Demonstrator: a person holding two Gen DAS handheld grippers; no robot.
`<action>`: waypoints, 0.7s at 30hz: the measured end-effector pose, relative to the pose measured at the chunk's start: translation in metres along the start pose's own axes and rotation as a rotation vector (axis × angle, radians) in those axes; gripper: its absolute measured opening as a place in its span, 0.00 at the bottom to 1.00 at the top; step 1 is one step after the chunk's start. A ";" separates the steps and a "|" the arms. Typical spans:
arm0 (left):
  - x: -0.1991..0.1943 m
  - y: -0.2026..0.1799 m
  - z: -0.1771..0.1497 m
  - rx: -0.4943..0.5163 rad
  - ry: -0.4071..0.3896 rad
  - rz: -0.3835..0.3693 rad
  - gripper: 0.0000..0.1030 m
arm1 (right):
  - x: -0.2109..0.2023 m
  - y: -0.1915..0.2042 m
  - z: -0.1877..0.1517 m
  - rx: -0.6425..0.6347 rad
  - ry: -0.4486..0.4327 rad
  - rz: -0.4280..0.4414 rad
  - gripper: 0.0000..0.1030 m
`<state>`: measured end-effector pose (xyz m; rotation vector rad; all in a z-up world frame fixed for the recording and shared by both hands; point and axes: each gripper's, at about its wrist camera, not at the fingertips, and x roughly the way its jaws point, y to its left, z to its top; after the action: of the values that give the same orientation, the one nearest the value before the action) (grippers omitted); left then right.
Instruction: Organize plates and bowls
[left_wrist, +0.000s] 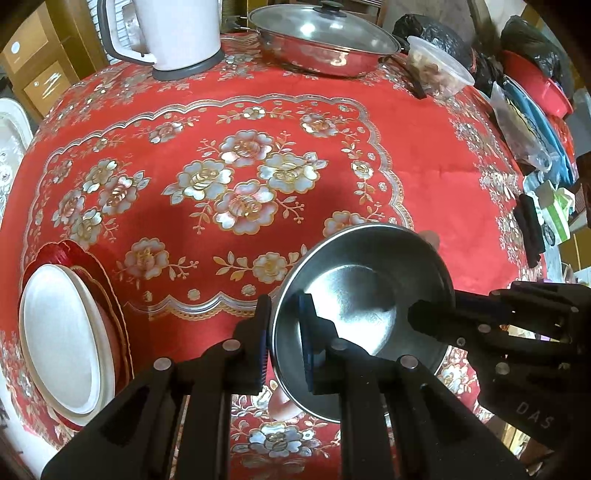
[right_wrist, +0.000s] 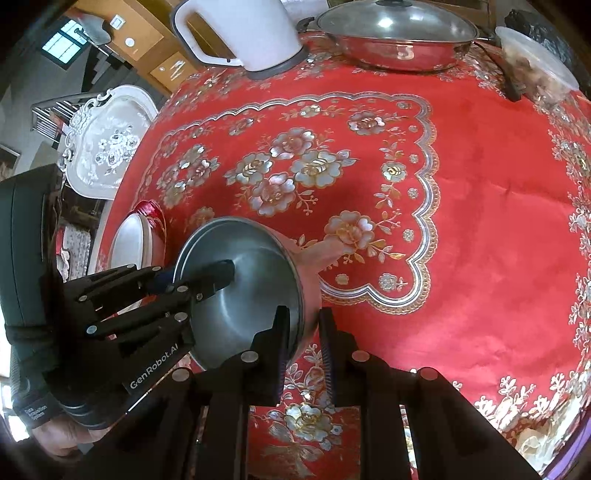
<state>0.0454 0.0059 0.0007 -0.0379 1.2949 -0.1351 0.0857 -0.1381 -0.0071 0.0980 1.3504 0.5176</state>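
We see steel bowl tilted, lifted off table, held between both tools. Left tool pinches bowl's near-left rim, one finger inside, one outside. Right tool straddles opposite rim same way, narrow gap, grip looks closed on rim. Each tool reaches in level from its side. Stacked plates lie left of left tool. Beyond: kettle, lidded pan.
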 end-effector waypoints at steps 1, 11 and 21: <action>0.000 -0.001 0.000 0.002 0.001 -0.001 0.12 | 0.000 -0.002 0.000 0.002 0.000 -0.001 0.16; 0.005 -0.015 0.000 0.024 0.011 -0.014 0.12 | -0.004 -0.015 -0.007 0.027 -0.001 -0.016 0.16; 0.003 -0.022 0.002 0.035 0.004 -0.014 0.12 | -0.010 -0.019 -0.009 0.032 -0.008 -0.023 0.16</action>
<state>0.0465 -0.0162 0.0008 -0.0165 1.2958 -0.1699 0.0820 -0.1604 -0.0071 0.1106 1.3505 0.4763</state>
